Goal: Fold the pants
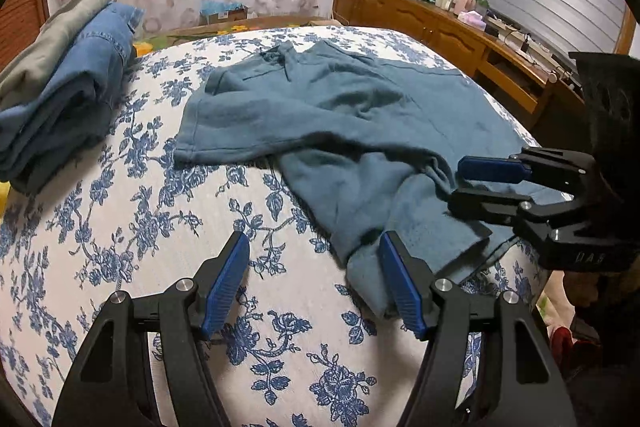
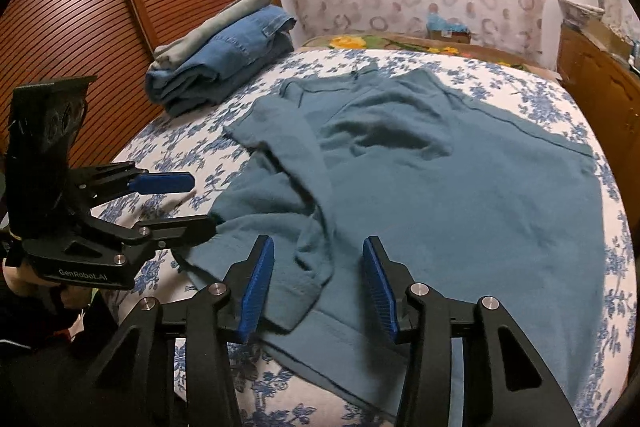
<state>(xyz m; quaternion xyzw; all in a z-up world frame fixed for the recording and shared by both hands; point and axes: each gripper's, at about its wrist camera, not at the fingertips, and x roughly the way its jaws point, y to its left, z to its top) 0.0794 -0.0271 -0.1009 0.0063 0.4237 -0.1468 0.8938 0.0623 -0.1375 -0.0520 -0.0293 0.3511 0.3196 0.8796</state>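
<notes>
Teal fleece, soft and a little pilled, made up the pants (image 1: pixel 360 131) that lay rumpled across the bedspread (image 1: pixel 120 227), a white woven cover printed with blue roses and leaves. From the left wrist view, the left gripper (image 1: pixel 314 283) hung low over the near edge of the bed with its ribbed blue pads spread apart; the right-hand pad sat just beside a bunched cuff of the pants, the other over bare bedspread, and nothing was pinched between them. The right gripper (image 1: pixel 460 183) came in from the side, black-framed, its jaws parted over a trouser leg and not pressing on the cloth that I could see. A stack of folded clothes (image 1: pixel 68 87), blue denim under grey, rested at the far left of the bed, well apart from the pants, and a wooden sideboard (image 1: pixel 440 27) cluttered with bottles and boxes ran along the wall beyond. From the right wrist view, the right gripper (image 2: pixel 318 283) stood with its pads released on either side of a folded-over hem of the pants (image 2: pixel 460 195), which spread broad and flat toward the far side. The left gripper (image 2: pixel 204 201) reached in at the edge of the fabric, unclenched. Behind the folded clothes (image 2: pixel 224 55) rose slatted wooden doors (image 2: pixel 100 7).
</notes>
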